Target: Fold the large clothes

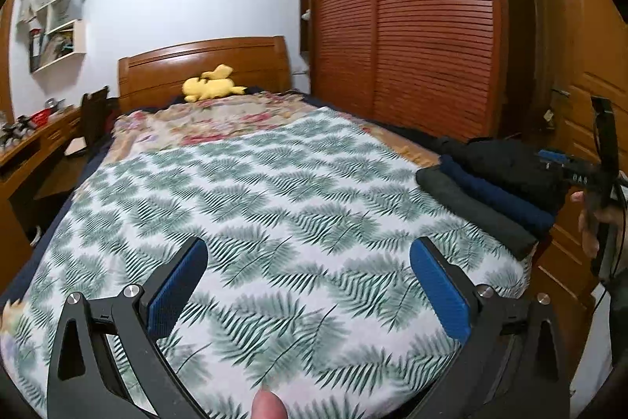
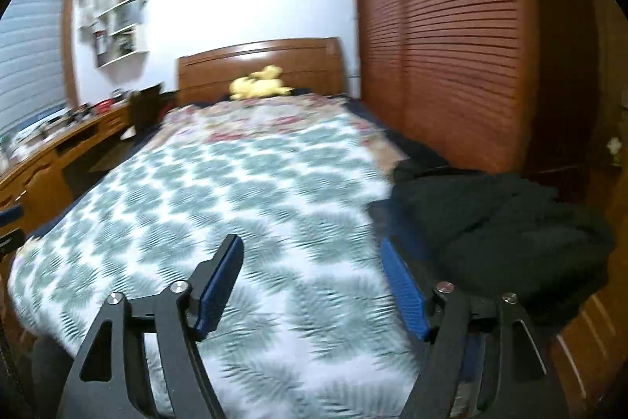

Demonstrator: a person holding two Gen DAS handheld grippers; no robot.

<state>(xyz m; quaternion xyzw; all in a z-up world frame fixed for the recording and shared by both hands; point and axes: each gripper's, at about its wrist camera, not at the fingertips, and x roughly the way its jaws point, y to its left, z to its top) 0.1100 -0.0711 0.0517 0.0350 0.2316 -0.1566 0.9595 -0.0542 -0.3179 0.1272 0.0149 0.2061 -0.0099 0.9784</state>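
A stack of folded dark clothes lies on the right edge of the bed: grey lowest, navy in the middle, black on top. In the right wrist view the black top garment bulks just right of my right gripper, which is open with only bedsheet between its blue pads. Its right finger stands close beside the pile; whether they touch I cannot tell. My left gripper hovers open over the fern-print sheet, holding nothing, left of the stack.
The bed has a wooden headboard, a yellow plush toy and a floral cover at its far end. A slatted wardrobe runs along the right, a desk along the left. A hand grips the other tool at the right edge.
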